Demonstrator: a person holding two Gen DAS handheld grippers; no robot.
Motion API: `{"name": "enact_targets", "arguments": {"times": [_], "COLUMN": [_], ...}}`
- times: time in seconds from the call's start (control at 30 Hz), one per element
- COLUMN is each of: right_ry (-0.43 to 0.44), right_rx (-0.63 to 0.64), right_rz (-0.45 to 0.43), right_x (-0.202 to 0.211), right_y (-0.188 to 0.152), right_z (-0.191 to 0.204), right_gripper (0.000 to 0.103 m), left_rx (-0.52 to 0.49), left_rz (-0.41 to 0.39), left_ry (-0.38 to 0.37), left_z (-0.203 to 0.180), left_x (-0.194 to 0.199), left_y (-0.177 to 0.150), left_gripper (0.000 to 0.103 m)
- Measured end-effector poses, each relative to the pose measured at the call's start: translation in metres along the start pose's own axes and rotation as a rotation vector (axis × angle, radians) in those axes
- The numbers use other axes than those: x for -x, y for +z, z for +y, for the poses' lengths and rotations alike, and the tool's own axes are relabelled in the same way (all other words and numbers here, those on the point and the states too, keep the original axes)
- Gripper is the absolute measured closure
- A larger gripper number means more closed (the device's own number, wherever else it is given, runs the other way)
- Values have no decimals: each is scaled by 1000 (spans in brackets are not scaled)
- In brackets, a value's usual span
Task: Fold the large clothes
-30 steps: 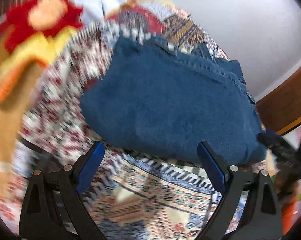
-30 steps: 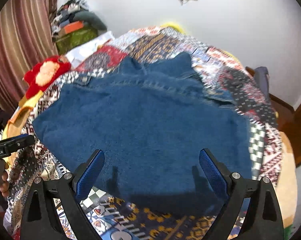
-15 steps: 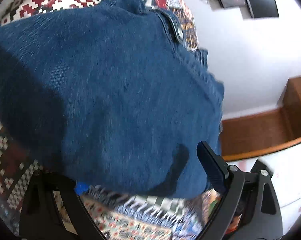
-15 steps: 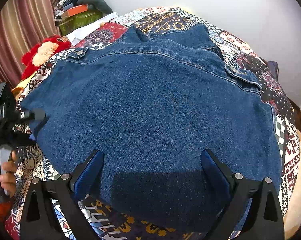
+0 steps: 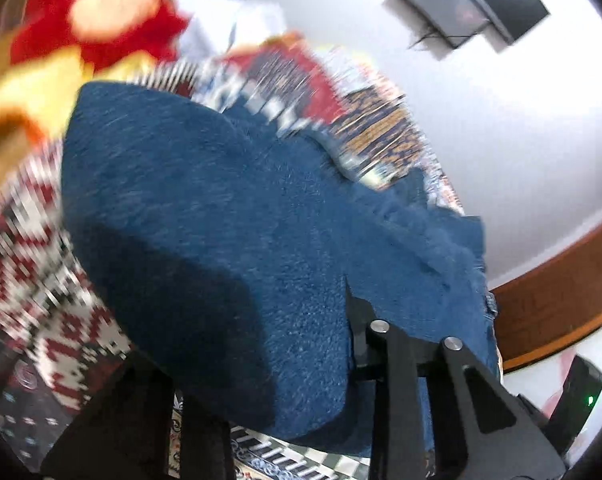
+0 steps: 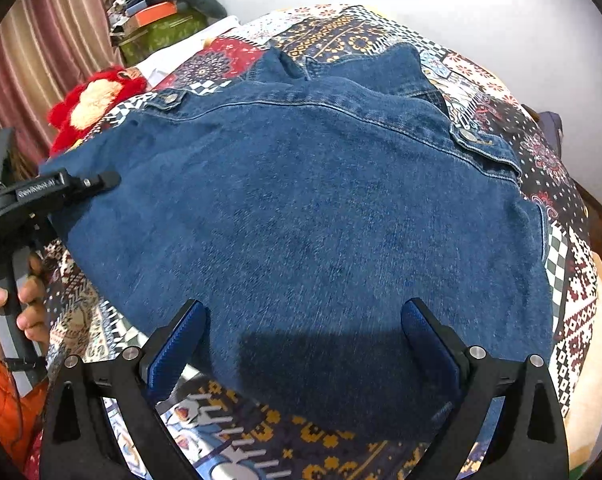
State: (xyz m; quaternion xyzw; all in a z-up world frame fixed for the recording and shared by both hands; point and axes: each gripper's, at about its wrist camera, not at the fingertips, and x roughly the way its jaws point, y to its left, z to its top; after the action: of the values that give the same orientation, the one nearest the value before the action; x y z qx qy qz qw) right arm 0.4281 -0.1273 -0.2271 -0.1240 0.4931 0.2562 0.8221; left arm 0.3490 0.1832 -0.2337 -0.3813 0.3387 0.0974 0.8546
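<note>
A blue denim jacket (image 6: 321,200) lies spread back-up on the patchwork bedspread (image 6: 565,248). My left gripper (image 5: 253,340) is at the jacket's left edge, also seen in the right wrist view (image 6: 97,182). Its jaws are closing, and a bunched fold of the denim jacket (image 5: 221,220) fills the gap between them. The right finger presses on the cloth and the left finger is hidden behind it. My right gripper (image 6: 305,336) stands open over the jacket's near hem, its blue pads (image 6: 177,344) wide apart, holding nothing.
A red and yellow plush toy (image 6: 93,108) lies on the bed beyond the jacket's left side. Boxes and bundles (image 6: 161,20) are piled at the back left by a striped curtain (image 6: 41,60). A person's hand (image 6: 5,304) holds the left gripper's handle. A white wall stands behind the bed.
The left gripper's jaws went from wide open to narrowed on the jacket's left edge, and the cloth there has risen. The right gripper has drawn closer to the jacket's near hem.
</note>
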Motion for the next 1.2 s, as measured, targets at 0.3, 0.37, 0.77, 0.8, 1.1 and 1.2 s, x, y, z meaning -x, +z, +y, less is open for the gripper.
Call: {"name": "enact_targets", "arguments": {"times": [0.3, 0.37, 0.77, 0.8, 1.1, 1.2], "right_ry": [5, 16, 89, 105, 232, 116], "right_rx": [28, 50, 194, 199, -111, -170], "right_rz": [-86, -82, 34, 43, 1, -29], "right_x": [26, 18, -53, -52, 24, 56], "right_y": [26, 33, 30, 30, 5, -16], "right_z": [24, 39, 83, 82, -16, -57], "right_gripper": [5, 5, 0, 0, 0, 0], "left_rx": [-203, -237, -440, -459, -763, -857], "left_rz": [-232, -259, -242, -247, -349, -344], "left_ry": [38, 69, 239, 242, 185, 125], "left_z": [-53, -59, -85, -89, -189, -222], "left_x": [91, 103, 72, 70, 67, 58], "left_y": [14, 16, 1, -1, -35, -53], "left_gripper": [75, 75, 75, 75, 75, 75]}}
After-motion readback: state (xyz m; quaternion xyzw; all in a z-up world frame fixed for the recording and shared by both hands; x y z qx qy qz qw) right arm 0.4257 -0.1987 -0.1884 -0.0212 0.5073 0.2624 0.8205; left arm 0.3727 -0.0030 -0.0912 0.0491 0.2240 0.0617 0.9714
